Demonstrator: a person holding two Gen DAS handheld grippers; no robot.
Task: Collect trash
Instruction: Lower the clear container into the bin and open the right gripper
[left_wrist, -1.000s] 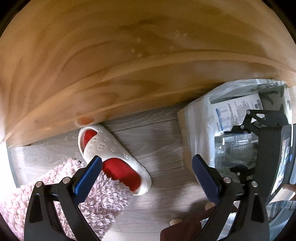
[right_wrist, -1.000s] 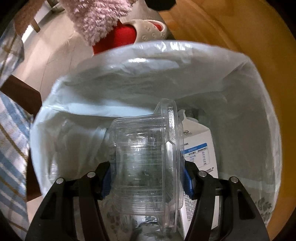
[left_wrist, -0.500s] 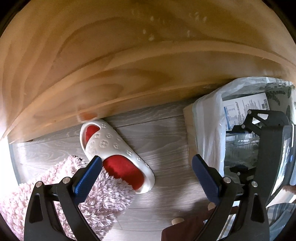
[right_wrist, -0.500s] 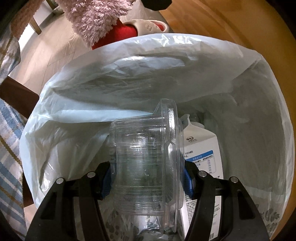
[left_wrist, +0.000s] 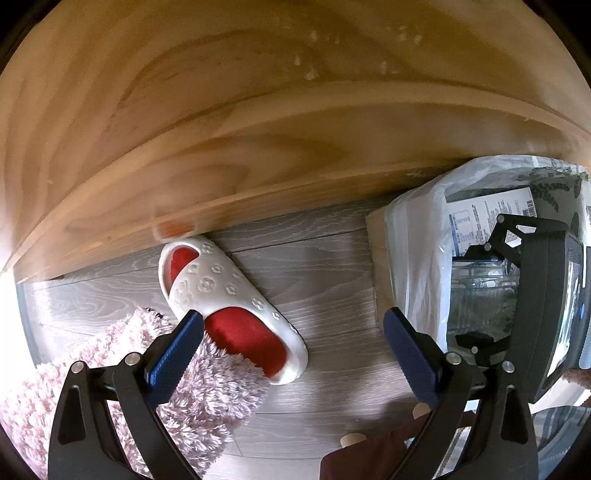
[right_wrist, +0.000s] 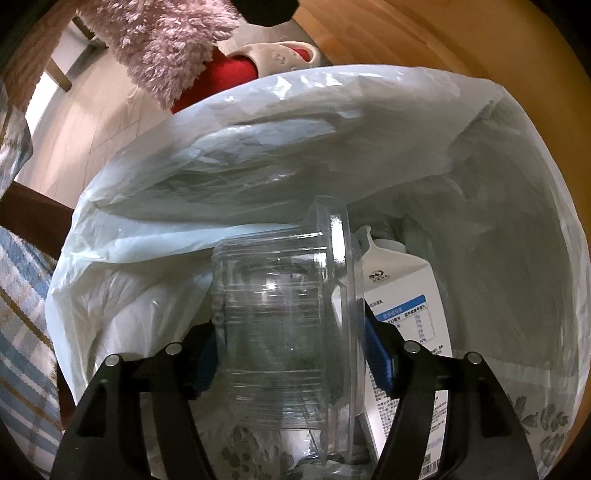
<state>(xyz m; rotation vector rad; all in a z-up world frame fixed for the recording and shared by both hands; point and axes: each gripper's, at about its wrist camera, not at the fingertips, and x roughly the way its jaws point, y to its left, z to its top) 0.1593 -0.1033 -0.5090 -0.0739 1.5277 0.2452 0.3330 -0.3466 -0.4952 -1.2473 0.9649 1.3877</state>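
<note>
The right gripper (right_wrist: 291, 354) pinched a clear tub (right_wrist: 284, 314) between its two fingers. It held the tub over the open mouth of the bin bag (right_wrist: 303, 122), with the tub's far end already down past the bag's rim. A milk carton (right_wrist: 402, 295) lay inside the bag, just beside the tub, so some trash looked already collected.

The left gripper (left_wrist: 291, 343) held nothing, and its fingers were spread wide apart. It hung over the floor (left_wrist: 325, 273), near a white and red slipper (left_wrist: 229, 302) and a fluffy pink slipper (left_wrist: 184, 384).

The tub was not dropped yet. I think letting go of it was the step left for this piece. The views showed no other trash on the floor, but much of the room was out of view.
</note>
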